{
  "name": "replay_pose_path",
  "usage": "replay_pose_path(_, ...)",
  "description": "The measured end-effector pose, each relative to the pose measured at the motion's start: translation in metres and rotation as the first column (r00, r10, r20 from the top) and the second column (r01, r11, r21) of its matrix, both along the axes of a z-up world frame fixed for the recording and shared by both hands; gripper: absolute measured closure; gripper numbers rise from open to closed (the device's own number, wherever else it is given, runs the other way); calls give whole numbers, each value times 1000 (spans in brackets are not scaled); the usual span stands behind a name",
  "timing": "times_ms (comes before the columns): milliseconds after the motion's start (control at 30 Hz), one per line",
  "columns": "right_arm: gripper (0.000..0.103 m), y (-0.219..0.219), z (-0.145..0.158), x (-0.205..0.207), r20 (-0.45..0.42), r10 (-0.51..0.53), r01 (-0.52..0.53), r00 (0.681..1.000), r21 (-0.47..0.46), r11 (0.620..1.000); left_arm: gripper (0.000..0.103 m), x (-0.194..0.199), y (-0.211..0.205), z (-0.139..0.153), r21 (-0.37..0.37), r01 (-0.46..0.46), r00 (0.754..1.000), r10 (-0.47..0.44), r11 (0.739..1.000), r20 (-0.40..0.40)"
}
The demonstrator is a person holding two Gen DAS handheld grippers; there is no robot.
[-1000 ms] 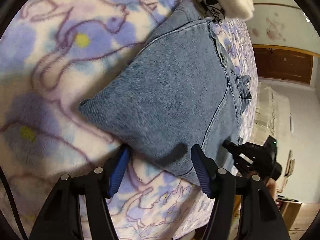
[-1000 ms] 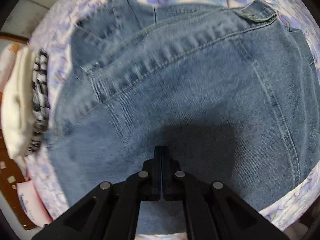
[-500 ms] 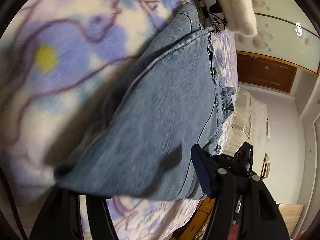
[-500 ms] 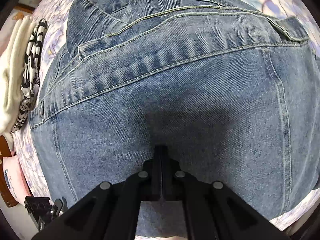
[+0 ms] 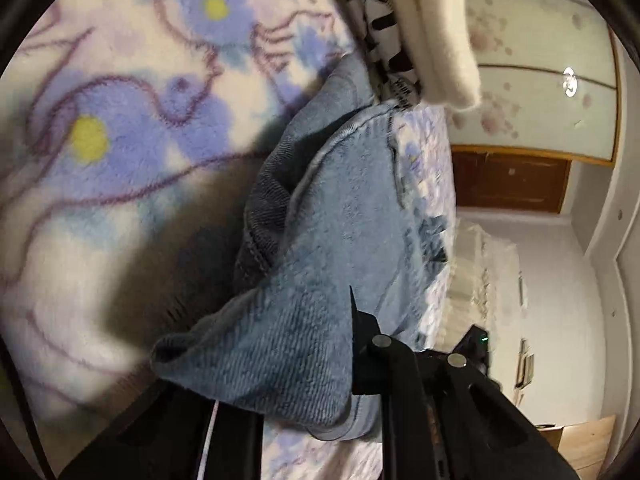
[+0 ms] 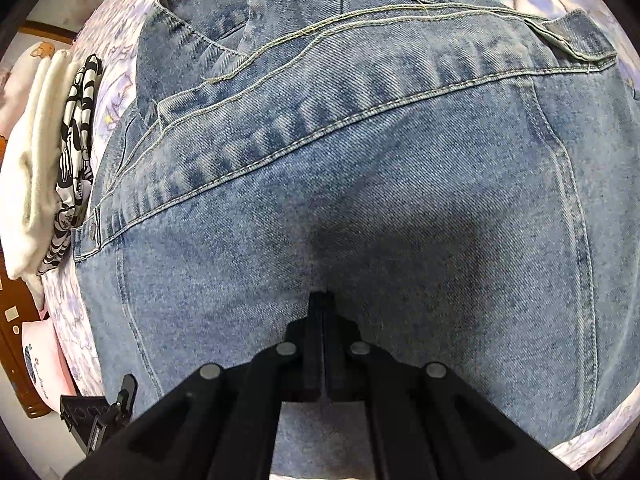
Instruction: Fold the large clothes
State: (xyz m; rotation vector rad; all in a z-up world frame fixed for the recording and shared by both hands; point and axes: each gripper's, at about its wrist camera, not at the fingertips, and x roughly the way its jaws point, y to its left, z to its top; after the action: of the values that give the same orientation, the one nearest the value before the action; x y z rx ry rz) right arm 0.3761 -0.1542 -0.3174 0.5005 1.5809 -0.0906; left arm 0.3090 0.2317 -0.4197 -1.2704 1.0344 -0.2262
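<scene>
A pair of blue jeans [image 6: 360, 184] lies folded on a flowery fleece blanket [image 5: 120, 160]. In the left wrist view one corner of the jeans [image 5: 352, 208] is bunched up and raised off the blanket. My left gripper [image 5: 320, 352] is closing on that corner: denim fills the space between its jaws and hides the left finger. My right gripper [image 6: 322, 296] points steeply down, shut, with its tips resting on the flat denim and no cloth between them.
A stack of folded clothes, a white piece [image 6: 28, 184] on a black-and-white one [image 6: 76, 160], lies past the jeans' waistband. A pink item [image 6: 40, 368] and brown wooden furniture [image 5: 512, 184] stand off the bed's edge.
The left jaws went from wide apart around the jeans' corner to closed on it, and the corner rose off the blanket as the gripper tilted. The right gripper stayed shut on the denim.
</scene>
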Motion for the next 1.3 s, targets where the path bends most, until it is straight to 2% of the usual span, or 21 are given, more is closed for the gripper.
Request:
replay_pose_path(133,103,-3,2,-7,17,3,-3,1000,10,1000,92,3,-4,20,-15,-3,1000,4,1000,24)
replay_pose_path(300,103,-9,1,-14,32,45,-46,998,39,998,93,9,-21,68,75,50,990,-59,996,129)
replay_pose_path(433,103,-23,-3,-16,48,73,-77,996,106,991,93,10,-51,115,143,55,960,-91,988,265)
replay_pose_path(567,103,-43,-11,-18,54,73,-82,996,194,978,93,11,-82,148,169,62,933,-118,984,340)
replay_pose_path(633,103,-49,-13,-18,56,88,-98,995,221,970,93,10,-107,167,231,64,920,-147,971,364)
replay_pose_path(700,103,-54,-13,-17,60,116,-127,991,239,963,93,11,-126,180,280,65,911,-171,958,375)
replay_pose_path(800,103,-61,-15,-11,66,158,-171,985,279,945,93,0,-157,197,313,69,902,-193,947,386)
replay_pose_path(933,103,-82,-21,-12,61,150,-162,987,395,904,93,-9,-211,216,432,55,896,-235,900,376)
replay_pose_path(1033,103,-98,-20,-10,71,164,-179,984,450,875,93,-12,-256,225,436,50,890,-238,899,389)
replay_pose_path(1100,103,-110,-13,-7,95,190,-213,977,446,869,93,-13,-291,231,467,60,885,-264,882,384)
replay_pose_path(1167,103,-130,3,-4,136,179,-223,974,468,855,93,-13,-319,233,475,79,881,-284,877,379)
replay_pose_path(1233,103,-164,22,-3,186,148,-223,971,494,840,93,-12,-356,225,452,117,879,-304,884,366)
replay_pose_path(1300,103,-206,41,-4,237,125,-228,963,478,848,93,-12,-384,219,469,149,876,-336,871,346)
